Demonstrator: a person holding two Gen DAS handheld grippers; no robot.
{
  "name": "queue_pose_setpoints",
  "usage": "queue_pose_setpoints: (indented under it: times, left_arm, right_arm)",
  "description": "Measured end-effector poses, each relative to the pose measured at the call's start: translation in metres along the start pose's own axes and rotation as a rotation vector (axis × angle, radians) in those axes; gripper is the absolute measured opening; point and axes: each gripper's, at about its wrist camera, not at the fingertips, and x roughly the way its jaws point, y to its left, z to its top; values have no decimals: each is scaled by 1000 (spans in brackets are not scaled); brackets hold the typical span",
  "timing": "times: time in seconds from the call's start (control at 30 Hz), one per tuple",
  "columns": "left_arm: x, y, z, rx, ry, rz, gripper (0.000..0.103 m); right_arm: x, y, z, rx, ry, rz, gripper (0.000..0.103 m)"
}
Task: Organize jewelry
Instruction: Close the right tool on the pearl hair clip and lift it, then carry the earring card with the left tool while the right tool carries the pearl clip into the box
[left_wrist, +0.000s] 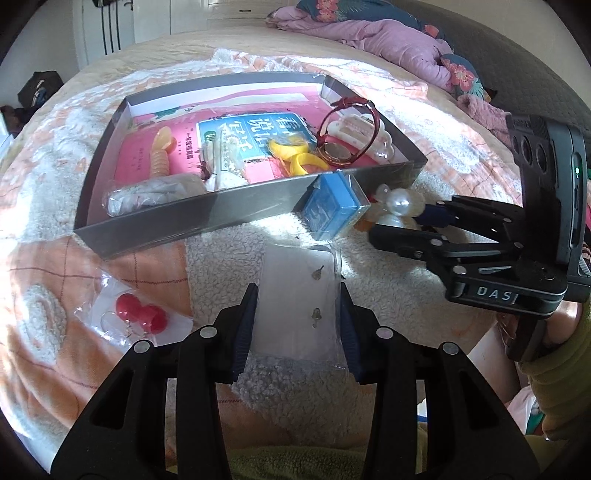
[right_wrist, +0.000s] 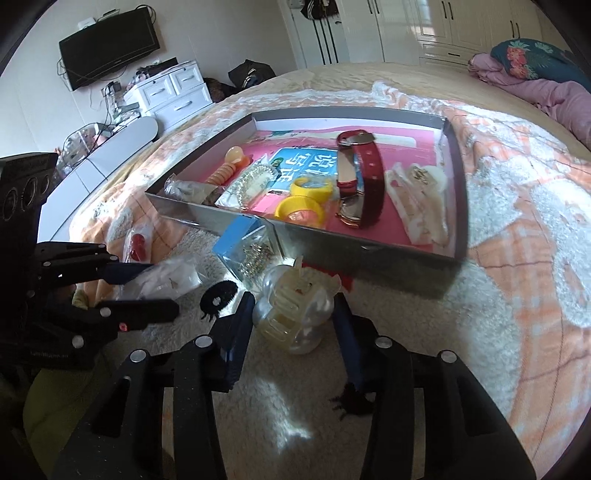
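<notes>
A grey cardboard tray lies on the bed. It holds a red watch, yellow rings, a white hair clip and other pieces. My left gripper is open around a clear bag of small earrings on the blanket. My right gripper is open around a pearly hair clip, which rests on the blanket by the tray's near wall.
A blue clear box of pins leans on the tray's wall. A bag with red earrings lies left. A black hair piece lies near. Pink bedding is heaped beyond.
</notes>
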Motion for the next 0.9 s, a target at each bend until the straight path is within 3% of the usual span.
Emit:
queue_pose_setpoints:
  times: [0.37, 0.9]
  left_arm:
    - [-31, 14, 2, -29, -75, 44, 33]
    - [-74, 50, 10, -111, -187, 116, 33]
  right_arm:
    - [-47, -8, -8, 34, -51, -53, 42]
    - [-63, 34, 21, -25, -135, 8, 42]
